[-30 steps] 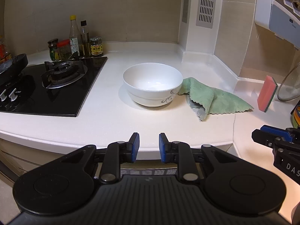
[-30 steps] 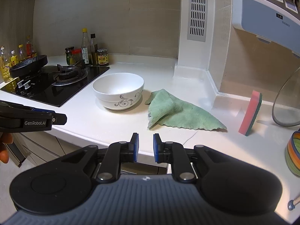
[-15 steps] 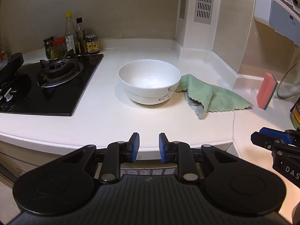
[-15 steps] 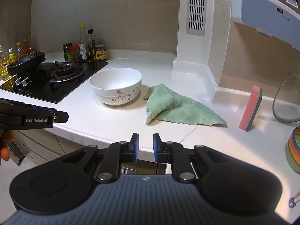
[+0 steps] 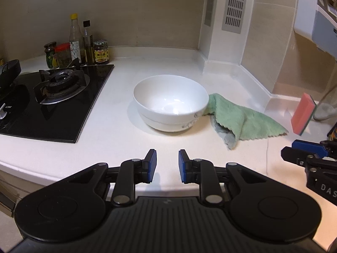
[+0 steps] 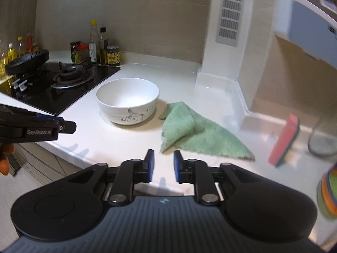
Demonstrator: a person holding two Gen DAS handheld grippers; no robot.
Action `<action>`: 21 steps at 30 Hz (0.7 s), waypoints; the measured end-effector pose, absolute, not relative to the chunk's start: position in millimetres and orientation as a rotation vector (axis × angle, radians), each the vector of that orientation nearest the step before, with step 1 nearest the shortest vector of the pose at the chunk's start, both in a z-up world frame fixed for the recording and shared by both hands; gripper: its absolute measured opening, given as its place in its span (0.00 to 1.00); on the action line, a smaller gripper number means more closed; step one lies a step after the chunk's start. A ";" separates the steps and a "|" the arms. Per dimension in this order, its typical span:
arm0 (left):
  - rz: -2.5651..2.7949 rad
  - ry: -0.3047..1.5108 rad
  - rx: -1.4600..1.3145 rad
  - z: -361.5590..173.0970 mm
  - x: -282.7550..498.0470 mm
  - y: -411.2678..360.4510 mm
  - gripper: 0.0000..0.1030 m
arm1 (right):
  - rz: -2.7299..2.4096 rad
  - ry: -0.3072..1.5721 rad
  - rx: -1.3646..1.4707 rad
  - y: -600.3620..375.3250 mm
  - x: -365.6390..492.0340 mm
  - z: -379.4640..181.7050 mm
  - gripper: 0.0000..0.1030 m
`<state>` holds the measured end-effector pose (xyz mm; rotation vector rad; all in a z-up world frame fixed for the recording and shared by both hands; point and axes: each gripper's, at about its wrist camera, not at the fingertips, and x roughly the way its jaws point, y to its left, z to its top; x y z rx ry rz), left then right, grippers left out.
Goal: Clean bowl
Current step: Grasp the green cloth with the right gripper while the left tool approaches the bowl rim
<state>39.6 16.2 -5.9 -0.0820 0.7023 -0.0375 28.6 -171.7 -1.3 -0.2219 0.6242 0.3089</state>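
Two grippers hover at the near edge of the white surface (image 5: 118,139), left (image 5: 167,165) and right (image 6: 163,165), both with jaws apart and empty. The bowl (image 5: 170,102) stands upright mid-surface; the green cloth (image 6: 189,130) lies just beside it. This fits before wiping or after; inside looks clean.
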 end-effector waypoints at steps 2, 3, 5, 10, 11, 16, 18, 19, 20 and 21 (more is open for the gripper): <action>-0.036 0.704 -0.092 -6.5 49.2 22.7 0.26 | 0.302 0.635 -0.251 -162.8 47.1 -5.5 0.17; -0.034 0.711 -0.097 -7.1 56.0 26.8 0.26 | 0.294 0.650 -0.262 -158.0 58.4 -9.4 0.17; -0.039 0.728 -0.097 -9.1 68.1 32.8 0.26 | 0.283 0.679 -0.272 -151.7 75.8 -21.0 0.17; -0.042 0.758 -0.080 -13.5 97.0 44.5 0.26 | 0.260 0.745 -0.289 -138.1 115.9 -51.0 0.17; -0.037 0.758 -0.080 -13.9 102.1 46.6 0.26 | 0.256 0.758 -0.293 -135.3 124.0 -57.0 0.17; -0.002 0.766 -0.094 -10.4 123.0 55.9 0.26 | 0.233 0.784 -0.302 -134.2 147.5 -71.9 0.17; -0.010 0.765 -0.087 -7.8 130.0 57.1 0.26 | 0.218 0.780 -0.297 -139.6 150.0 -70.7 0.06; -0.015 0.764 -0.083 -6.5 133.4 57.6 0.26 | 0.219 0.782 -0.284 -143.1 150.5 -69.1 0.02; -0.028 0.770 -0.087 -5.5 138.2 58.9 0.26 | 0.229 0.780 -0.253 -149.2 150.0 -65.4 0.02; -0.043 0.777 -0.093 -4.7 143.5 60.4 0.26 | 0.238 0.771 -0.222 -155.8 149.3 -60.0 0.02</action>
